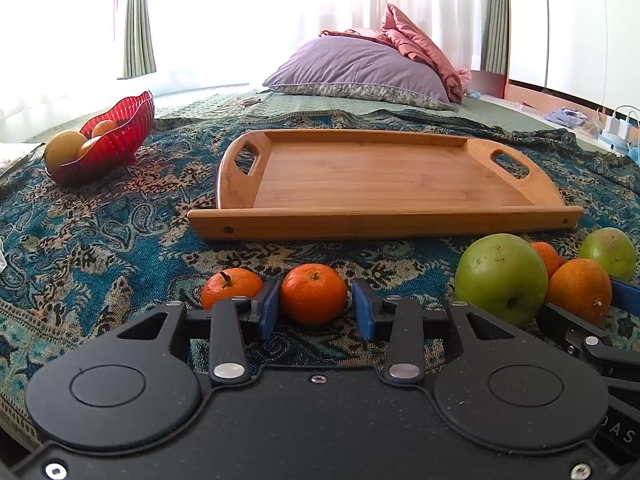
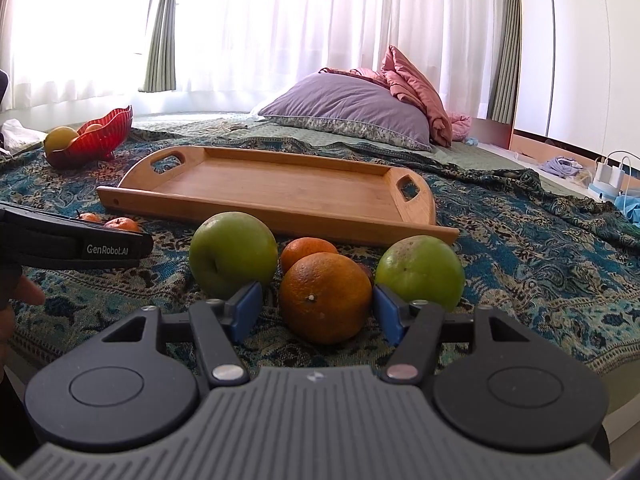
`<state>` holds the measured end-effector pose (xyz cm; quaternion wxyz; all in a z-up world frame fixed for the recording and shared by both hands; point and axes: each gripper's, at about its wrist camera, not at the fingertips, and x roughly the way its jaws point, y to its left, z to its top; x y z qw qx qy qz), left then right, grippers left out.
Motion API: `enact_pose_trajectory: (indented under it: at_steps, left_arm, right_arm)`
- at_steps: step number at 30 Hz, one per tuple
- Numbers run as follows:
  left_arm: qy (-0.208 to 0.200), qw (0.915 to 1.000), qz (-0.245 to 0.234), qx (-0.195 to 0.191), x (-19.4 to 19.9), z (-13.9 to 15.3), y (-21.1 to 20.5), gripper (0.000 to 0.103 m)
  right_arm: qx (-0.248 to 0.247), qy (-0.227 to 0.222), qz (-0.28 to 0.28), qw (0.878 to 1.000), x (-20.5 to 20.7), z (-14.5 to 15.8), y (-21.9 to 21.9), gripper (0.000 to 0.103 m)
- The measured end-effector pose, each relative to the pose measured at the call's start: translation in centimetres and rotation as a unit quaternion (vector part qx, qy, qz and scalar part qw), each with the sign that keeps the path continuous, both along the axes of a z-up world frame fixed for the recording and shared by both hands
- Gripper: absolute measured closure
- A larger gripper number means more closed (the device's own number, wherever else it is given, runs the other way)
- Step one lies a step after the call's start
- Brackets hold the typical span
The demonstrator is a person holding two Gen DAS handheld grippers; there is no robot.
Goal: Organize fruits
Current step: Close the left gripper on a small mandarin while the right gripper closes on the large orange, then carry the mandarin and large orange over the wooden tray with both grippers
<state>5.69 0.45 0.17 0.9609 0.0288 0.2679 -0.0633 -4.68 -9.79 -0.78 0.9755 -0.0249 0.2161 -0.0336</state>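
Orange-skinned mandarin (image 1: 313, 293) lies on the patterned blue bedspread (image 1: 120, 232), between the blue pads of your left gripper (image 1: 316, 306); the jaws stand apart, the left pad just beside or touching the skin, the right pad clear of it. A second mandarin (image 1: 230, 286) lies just left of that gripper. Your right gripper (image 2: 318, 310) is likewise spread, straddling a larger orange (image 2: 325, 296) with gaps visible on both sides. Behind this orange sits a smaller orange (image 2: 306, 250), flanked by a green apple (image 2: 232, 254) on the left and another green apple (image 2: 420, 270) on the right. Beyond the fruit rests a bamboo tray (image 2: 400, 226) with two cut-out handles. Far left, a red glass bowl (image 1: 132, 132) holds yellow and orange fruit. A purple pillow (image 1: 360, 64) lies farther back
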Motion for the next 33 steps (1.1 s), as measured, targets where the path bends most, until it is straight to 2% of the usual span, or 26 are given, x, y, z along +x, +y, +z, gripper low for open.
enact_pose_trajectory:
  at_steps: [8,12,18,24,33]
  left_arm:
    - [-0.006,1.0000,0.000,0.008,-0.1,0.2,-0.1,0.069]
    - [-0.011,0.9999,0.001,0.008,-0.4,0.3,-0.1,0.070]
    - [-0.029,0.9994,-0.010,0.017,-1.8,1.1,-0.5,0.070]
    - [-0.035,0.9993,-0.011,0.008,-2.4,2.2,-0.5,0.070]
    - [-0.030,0.9995,-0.007,0.012,-1.7,3.7,-0.3,0.070]
  right_arm:
    - [0.008,-0.001,-0.008,1.000,-0.3,0.0,-0.1,0.040]
    - [0.009,-0.003,-0.017,1.000,-0.4,0.1,-0.3,0.049]
    - [0.029,-0.007,-0.021,0.999,-0.8,0.3,-0.7,0.049]
    - [0.040,-0.018,-0.012,0.999,-1.3,1.0,-0.7,0.049]
    - [0.054,-0.039,-0.006,0.998,-0.7,2.5,-1.1,0.049]
